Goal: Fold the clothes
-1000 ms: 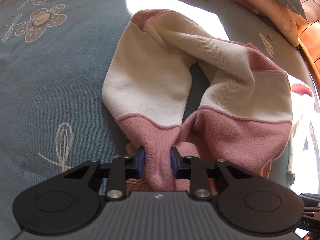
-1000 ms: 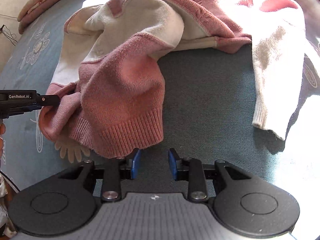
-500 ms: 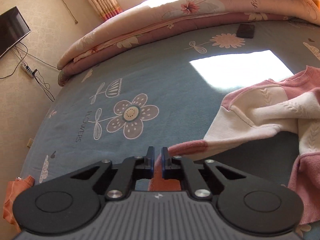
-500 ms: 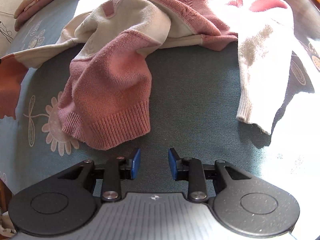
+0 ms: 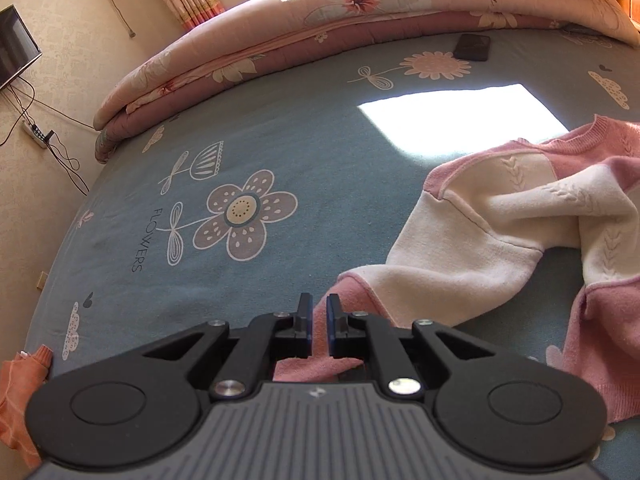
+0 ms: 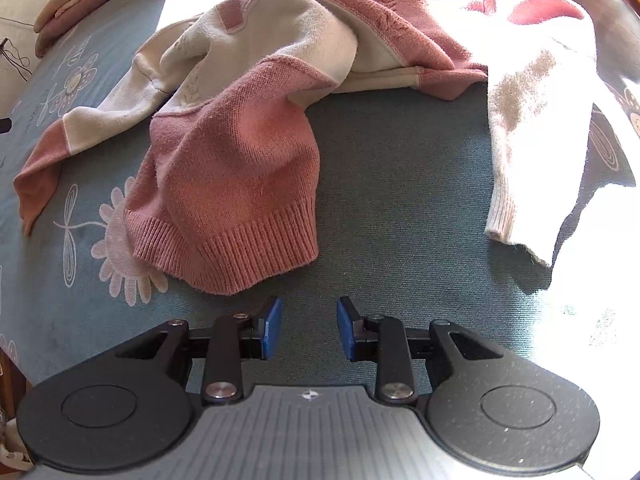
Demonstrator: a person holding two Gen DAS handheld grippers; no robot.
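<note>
A pink and cream knit sweater [image 6: 240,152] lies crumpled on the blue flowered bed sheet [image 5: 260,140]. One sleeve stretches out to the left, and its pink cuff [image 6: 36,176] rests slack on the sheet. My left gripper [image 5: 318,312] hovers over that cuff [image 5: 352,292] with its jaws opening. Pink knit shows through their narrow gap and under the fingers, and the pads do not seem to press it. My right gripper [image 6: 308,320] stands open over bare sheet just short of the ribbed hem [image 6: 248,256], holding nothing. The other sleeve [image 6: 520,140], cream, lies at the right in sunlight.
Folded floral quilts [image 5: 320,52] line the far side of the bed, with a dark phone [image 5: 472,46] in front of them. An orange cloth [image 5: 16,400] hangs at the near left edge. Left of the bed are bare floor, a power strip [image 5: 36,134] and a screen [image 5: 12,48].
My left gripper closed on the pink cuff, rose and swung away to the left, drawing the sleeve out straight. The sleeve now lies slack on the sheet. The right gripper kept still.
</note>
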